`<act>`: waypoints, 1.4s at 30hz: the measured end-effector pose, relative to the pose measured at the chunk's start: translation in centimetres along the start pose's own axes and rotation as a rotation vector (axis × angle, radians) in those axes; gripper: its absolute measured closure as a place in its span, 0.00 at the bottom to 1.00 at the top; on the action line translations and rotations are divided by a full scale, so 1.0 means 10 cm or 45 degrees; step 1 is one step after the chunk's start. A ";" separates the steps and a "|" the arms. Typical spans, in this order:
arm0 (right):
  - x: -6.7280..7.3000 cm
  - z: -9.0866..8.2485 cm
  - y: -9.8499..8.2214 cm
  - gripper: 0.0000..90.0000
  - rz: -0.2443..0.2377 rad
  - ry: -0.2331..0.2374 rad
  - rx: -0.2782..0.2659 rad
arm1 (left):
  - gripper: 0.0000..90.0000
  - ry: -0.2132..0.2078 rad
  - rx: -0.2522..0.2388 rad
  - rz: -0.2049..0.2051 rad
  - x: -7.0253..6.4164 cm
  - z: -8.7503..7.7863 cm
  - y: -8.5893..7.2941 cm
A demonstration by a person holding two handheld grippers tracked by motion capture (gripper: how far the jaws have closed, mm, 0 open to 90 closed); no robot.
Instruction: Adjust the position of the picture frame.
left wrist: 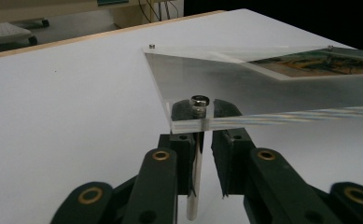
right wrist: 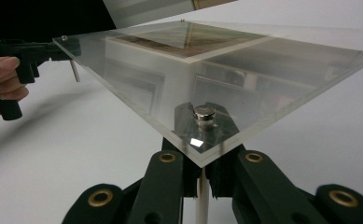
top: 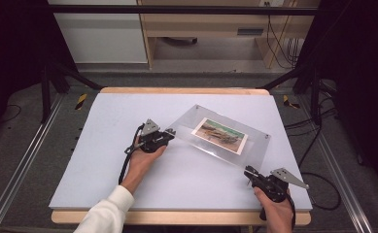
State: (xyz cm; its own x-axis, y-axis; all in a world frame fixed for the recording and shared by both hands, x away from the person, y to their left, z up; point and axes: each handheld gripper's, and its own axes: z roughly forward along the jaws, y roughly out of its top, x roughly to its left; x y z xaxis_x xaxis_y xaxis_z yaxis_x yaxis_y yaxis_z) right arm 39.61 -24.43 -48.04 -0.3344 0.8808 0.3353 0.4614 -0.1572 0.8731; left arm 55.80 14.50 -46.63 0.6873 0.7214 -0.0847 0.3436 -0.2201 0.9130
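Observation:
A clear acrylic photo frame (top: 186,127) holding a landscape picture (top: 219,134) is lifted off the white board, tilted. Metal posts hang under its corners. My left gripper (top: 171,133) is at the frame's left corner. In the left gripper view its jaws (left wrist: 206,109) stand on either side of that corner's post (left wrist: 195,177), under the screw cap (left wrist: 200,100), with a thin gap left at the right jaw. My right gripper (top: 248,171) is at the near right corner; its jaws (right wrist: 203,112) are shut on the post (right wrist: 201,200) below the cap (right wrist: 204,113). The left gripper (right wrist: 53,49) appears far off in the right gripper view.
The white board (top: 128,170) lies on a wooden table with free room left of and behind the frame. Black rig bars (top: 177,8) cross overhead and slant down at both sides. Cables trail on the floor to the right (top: 317,189).

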 end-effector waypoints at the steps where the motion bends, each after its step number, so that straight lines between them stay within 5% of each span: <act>1: 0.00 0.00 0.00 0.93 -0.001 0.000 0.000 | 0.89 0.000 0.000 -0.017 0.01 0.00 0.00; 4: 0.00 0.00 0.00 0.93 0.000 0.001 -0.002 | 0.92 -0.012 -0.006 -0.062 0.03 -0.01 0.00; 16: 0.02 0.02 0.01 0.91 -0.040 -0.018 0.001 | 0.92 -0.009 0.019 -0.052 0.03 -0.01 0.00; 29: 0.02 0.02 0.00 0.94 -0.047 -0.030 0.011 | 0.86 -0.049 0.035 -0.123 0.08 0.04 0.00; 36: 0.02 0.02 0.00 0.94 -0.050 -0.034 0.009 | 0.93 -0.001 0.054 -0.030 0.01 0.03 0.04; 42: 0.01 0.00 0.01 0.94 -0.051 -0.040 0.001 | 0.93 -0.007 0.066 -0.009 0.00 0.01 0.06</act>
State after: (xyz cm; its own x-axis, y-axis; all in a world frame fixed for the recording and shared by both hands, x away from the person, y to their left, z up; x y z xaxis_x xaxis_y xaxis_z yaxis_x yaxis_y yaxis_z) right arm 39.66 -24.34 -47.94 -0.3267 0.8999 0.2890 0.4490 -0.1213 0.8853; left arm 56.03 14.31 -46.09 0.6885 0.7192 -0.0934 0.3807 -0.2488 0.8906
